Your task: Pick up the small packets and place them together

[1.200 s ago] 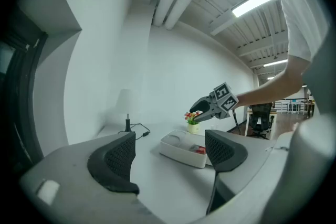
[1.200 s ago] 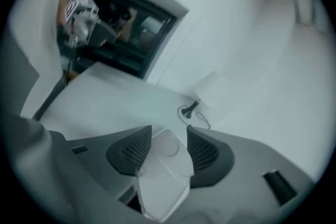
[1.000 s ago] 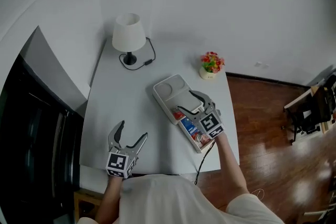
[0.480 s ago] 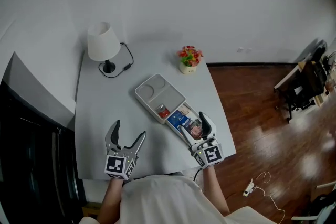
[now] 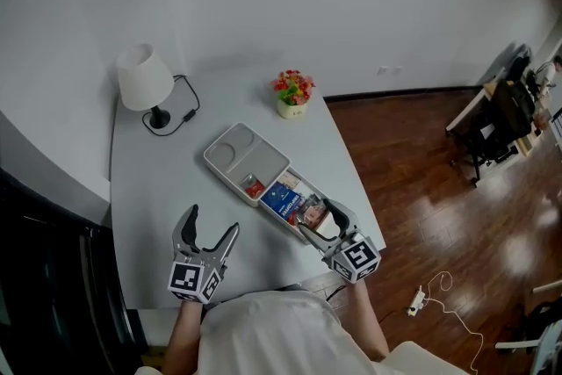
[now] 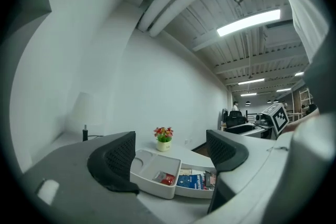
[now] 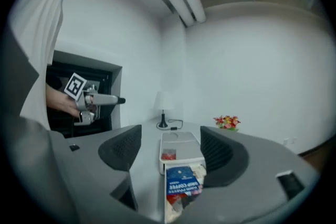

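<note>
My right gripper [image 7: 171, 148] stood wide open, its jaws having just closed in a little, and it gripped nothing. In the right gripper view the pads sat apart on either side of the packets without pressing on them.

The blue coffee packet [image 5: 282, 199] lay flat among a few other small packets just right of the head view's centre, in the lower-right section of the long white tray [image 5: 263, 160]. My right jaw tips reached over that end of the tray. A small red packet [image 5: 254, 187] lay alone in the middle compartment, up and to the left of the blue one, and a round recess took up the tray's far upper-left end.

My left gripper [image 5: 213, 222] was at lower left, well apart from the tray, its jaws spread and empty; through them the left gripper view showed the tray lying beyond.

The tray lay slantwise on a pale grey table [image 5: 149, 189]. A white-shaded lamp [image 5: 145, 79] with a black cord stood at the upper left corner, and a small pot of flowers [image 5: 292, 92] stood at the far edge. Wooden floor [image 5: 413, 162] filled the right side.
</note>
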The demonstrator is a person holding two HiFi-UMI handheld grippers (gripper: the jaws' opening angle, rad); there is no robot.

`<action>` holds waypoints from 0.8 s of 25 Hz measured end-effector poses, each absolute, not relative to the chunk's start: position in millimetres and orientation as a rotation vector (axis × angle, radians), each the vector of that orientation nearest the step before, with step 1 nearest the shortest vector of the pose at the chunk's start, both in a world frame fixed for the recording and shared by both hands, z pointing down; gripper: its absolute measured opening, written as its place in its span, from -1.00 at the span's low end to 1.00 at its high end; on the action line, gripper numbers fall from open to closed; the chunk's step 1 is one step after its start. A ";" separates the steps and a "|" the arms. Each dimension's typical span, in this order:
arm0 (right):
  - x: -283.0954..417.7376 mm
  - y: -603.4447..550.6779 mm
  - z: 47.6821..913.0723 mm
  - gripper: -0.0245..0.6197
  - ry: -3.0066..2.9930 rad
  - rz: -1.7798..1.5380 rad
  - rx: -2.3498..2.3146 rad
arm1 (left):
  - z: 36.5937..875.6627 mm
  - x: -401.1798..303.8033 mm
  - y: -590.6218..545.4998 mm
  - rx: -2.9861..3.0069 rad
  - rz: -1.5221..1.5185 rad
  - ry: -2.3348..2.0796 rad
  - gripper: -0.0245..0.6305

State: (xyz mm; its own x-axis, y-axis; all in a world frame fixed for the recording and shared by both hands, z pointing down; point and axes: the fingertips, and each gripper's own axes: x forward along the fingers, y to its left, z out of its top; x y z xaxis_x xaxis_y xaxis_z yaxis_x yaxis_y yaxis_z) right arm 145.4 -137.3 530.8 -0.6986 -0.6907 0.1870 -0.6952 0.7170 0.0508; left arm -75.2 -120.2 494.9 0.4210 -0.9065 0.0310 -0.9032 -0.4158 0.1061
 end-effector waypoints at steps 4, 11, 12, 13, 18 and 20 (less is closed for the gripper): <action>176.9 -146.1 569.7 0.14 -2.571 0.043 0.959 | 501.4 -59.7 -121.9 2.561 -0.012 -1.618 0.35; 202.8 -164.9 628.6 0.00 -2.369 -0.007 0.657 | 517.8 -50.1 -121.9 2.508 0.044 -1.654 0.35; 204.7 -168.2 637.5 0.00 -2.343 -0.013 0.617 | 519.8 -49.5 -121.9 2.501 0.052 -1.659 0.35; 205.9 -171.1 647.2 0.00 -2.313 -0.021 0.573 | 521.6 -49.0 -122.0 2.494 0.059 -1.665 0.35; 207.3 -180.7 702.4 0.00 -2.150 0.025 0.335 | 530.9 -45.6 -120.4 2.455 0.091 -1.690 0.35; 207.0 -190.5 719.5 0.00 -2.099 0.072 0.301 | 534.8 -44.0 -119.5 2.444 0.106 -1.697 0.35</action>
State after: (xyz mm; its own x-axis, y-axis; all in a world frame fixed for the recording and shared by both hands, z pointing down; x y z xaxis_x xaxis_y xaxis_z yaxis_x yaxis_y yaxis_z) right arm 207.0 -190.5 719.5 -0.4927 -0.1852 0.8503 -0.2428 0.9675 0.0701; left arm -44.0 -119.5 534.8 0.3521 -0.9236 0.1517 -0.9353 -0.3411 0.0940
